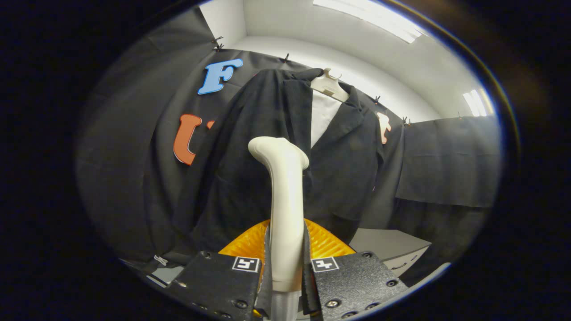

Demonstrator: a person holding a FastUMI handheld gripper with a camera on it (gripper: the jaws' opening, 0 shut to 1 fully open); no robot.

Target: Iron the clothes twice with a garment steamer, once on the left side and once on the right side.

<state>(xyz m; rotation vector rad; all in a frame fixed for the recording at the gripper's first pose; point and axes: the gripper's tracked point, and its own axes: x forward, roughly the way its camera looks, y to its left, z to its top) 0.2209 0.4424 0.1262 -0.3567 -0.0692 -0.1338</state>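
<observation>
Item, nearest: your hand-held gripper (285, 267), both fingers pinching the steamer (285, 205) by its handle. Item, beyond: steamer head, upright before the jacket (250, 178), which hangs on a hanger (329, 84). Handling: hold the head upright, stroke one front panel evenly downward.

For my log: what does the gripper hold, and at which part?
The gripper holds the garment steamer by the lower part of its handle, with both fingers pressing on it.
</observation>
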